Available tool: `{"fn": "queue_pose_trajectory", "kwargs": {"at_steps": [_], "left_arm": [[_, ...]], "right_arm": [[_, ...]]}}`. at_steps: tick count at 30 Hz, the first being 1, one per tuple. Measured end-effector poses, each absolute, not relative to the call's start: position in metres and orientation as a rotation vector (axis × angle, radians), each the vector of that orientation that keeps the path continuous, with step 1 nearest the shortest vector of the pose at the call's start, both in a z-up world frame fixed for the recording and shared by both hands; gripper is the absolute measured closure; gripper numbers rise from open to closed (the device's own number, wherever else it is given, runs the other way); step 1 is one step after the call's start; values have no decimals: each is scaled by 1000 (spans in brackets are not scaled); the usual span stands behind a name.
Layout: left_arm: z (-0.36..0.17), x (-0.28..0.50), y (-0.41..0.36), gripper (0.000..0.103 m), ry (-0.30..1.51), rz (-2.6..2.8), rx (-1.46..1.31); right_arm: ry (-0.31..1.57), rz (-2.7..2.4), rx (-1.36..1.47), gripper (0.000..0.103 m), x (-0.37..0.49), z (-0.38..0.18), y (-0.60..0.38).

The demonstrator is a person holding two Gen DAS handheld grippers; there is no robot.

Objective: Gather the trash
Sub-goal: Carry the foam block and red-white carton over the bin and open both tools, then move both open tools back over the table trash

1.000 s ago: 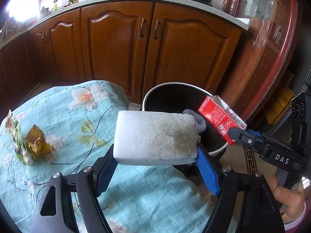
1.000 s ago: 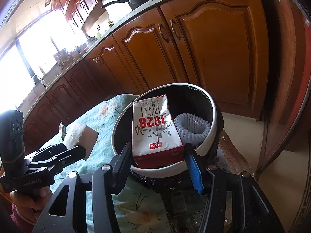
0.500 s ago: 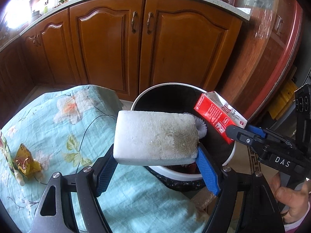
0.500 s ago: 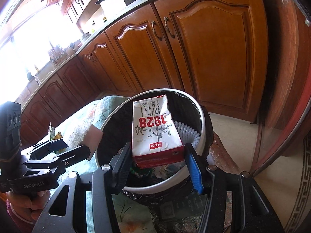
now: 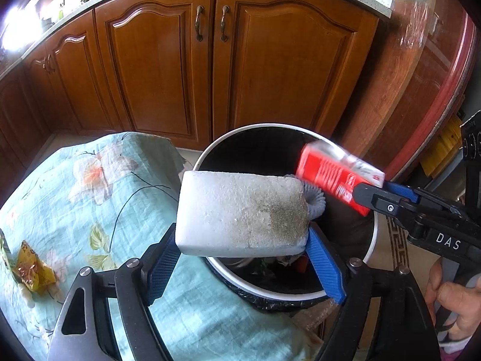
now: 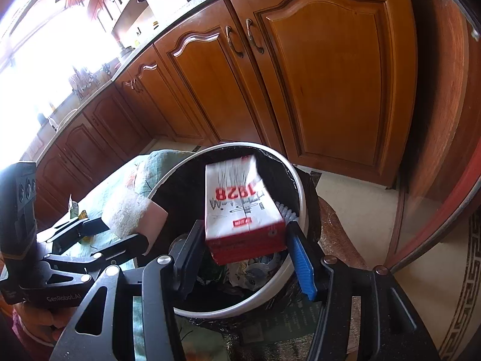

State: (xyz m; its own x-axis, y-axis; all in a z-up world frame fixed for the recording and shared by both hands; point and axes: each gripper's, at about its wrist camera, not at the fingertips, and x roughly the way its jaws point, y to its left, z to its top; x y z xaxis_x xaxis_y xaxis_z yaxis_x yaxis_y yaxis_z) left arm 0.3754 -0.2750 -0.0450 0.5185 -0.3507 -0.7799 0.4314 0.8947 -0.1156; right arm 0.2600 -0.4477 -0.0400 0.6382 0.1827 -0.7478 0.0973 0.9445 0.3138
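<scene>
A white foam block with a dirty patch sits between the blue pads of my left gripper, at the near-left rim of the white-rimmed bin. Its jaws are opening and the pads still touch the block's lower corners. In the right wrist view the block and left gripper are left of the bin. A red and white carton hangs over the bin's mouth between the fingers of my right gripper. It is blurred, with slim gaps on both sides. The carton and right gripper show at the right.
The bin has a black liner, a white fluted paper cup and crumpled rubbish inside. A yellow wrapper lies on the teal flowered tablecloth to the left. Brown wooden cabinets stand close behind. A hand grips the right tool.
Both grippers have moved toward the bin, which now lies more squarely under them. The carton has turned blurred and sits a little lower between the right fingers. The left pads stand slightly wider.
</scene>
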Motion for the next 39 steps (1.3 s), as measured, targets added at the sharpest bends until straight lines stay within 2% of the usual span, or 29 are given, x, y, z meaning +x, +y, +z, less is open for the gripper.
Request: {"fn": "queue_pose_trajectory", "kwargs": {"at_steps": [5,21,25,27,39], "left_arm": [[-45,375,-277,20,920,-479,78],[-44,362,-255,18,911,-471,21],[-48,348,-233,18,913,-443,-18],[-52,340,-219,18,919,-424,-42],[-57,289,-116,18,906,-275,-167]], "right_arm": [[864,47,373,42,256,-40,-453],[812,27,432,42,233,-31,-454],[802,50,437,40,224,-29,-441],[799,68,437,35,222,-28,-433],[825,205,445,28,216,-38,-360]]}}
